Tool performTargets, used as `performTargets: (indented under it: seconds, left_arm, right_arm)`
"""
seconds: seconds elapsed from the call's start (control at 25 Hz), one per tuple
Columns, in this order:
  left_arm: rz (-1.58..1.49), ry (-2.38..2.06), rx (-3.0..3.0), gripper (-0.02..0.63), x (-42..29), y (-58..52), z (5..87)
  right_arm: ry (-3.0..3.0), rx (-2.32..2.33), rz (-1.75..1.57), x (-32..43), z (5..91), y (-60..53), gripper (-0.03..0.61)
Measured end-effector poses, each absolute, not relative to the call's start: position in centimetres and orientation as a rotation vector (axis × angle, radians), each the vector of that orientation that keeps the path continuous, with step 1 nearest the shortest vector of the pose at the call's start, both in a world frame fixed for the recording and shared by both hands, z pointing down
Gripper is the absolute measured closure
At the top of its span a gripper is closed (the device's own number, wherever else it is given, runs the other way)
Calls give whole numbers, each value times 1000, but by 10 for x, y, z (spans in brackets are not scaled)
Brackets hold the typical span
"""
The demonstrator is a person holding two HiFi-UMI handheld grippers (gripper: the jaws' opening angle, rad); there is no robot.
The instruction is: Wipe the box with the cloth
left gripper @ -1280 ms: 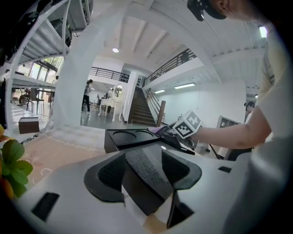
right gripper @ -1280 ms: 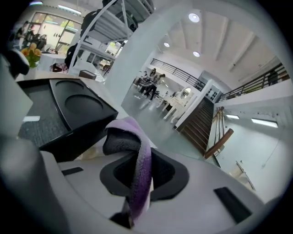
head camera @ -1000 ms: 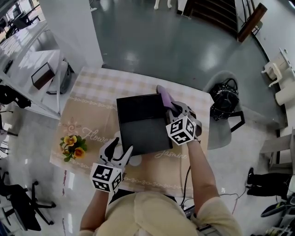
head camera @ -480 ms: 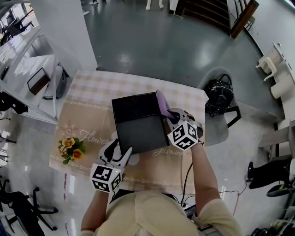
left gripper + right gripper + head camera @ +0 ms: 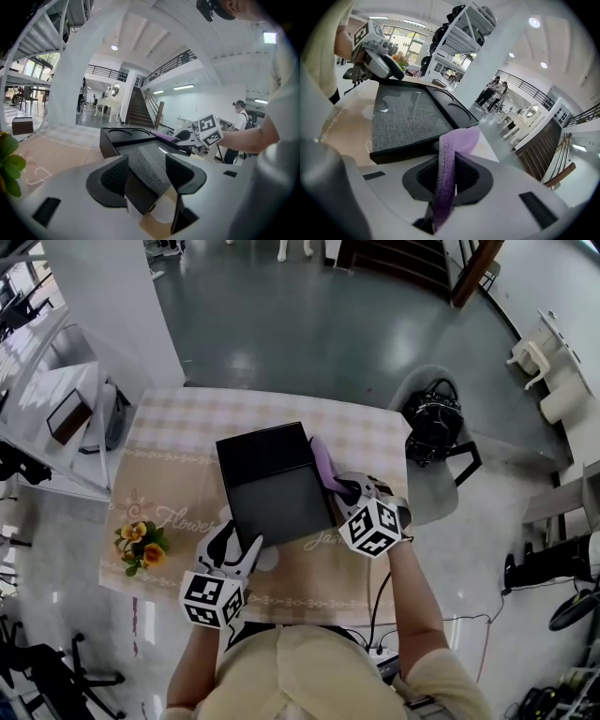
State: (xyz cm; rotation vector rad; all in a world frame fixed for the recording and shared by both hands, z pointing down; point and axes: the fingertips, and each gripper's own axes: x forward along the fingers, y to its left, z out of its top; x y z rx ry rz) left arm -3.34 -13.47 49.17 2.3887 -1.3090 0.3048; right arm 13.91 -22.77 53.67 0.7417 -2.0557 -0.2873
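The table under a beige checked tablecloth carries the flat black rectangular box. Its top is a rough grey weave, with round hollows at the far end. The left gripper has its jaws apart around the near corner without pressing, so I think the box may slide when rubbed. The right gripper is clamped on the soft purple fleecy cloth at the box's right edge. So narrow a strip could slip out.
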Motion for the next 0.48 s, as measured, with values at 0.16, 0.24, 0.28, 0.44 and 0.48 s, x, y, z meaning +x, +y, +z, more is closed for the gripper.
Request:
performTargets:
  seconds: [0.16, 0.24, 0.28, 0.44, 0.48]
  left_arm:
    - [301, -1297, 2393, 365, -33, -134, 492]
    - [300, -1290, 2396, 365, -33, -132, 493]
    - [300, -1288, 2398, 365, -33, -132, 493]
    - [297, -1278, 2404, 365, -32, -130, 492]
    - [296, -1276, 2407, 365, -31, -130, 492]
  right_arm:
    - [-2045, 737, -279, 142, 537, -215, 522]
    - [-2040, 728, -275, 144, 537, -207, 522]
    - [-2038, 724, -270, 146, 537, -203, 522]
    - [-2030, 718, -246, 150, 539, -188, 522]
    - [-2029, 720, -241, 150, 539, -184, 522]
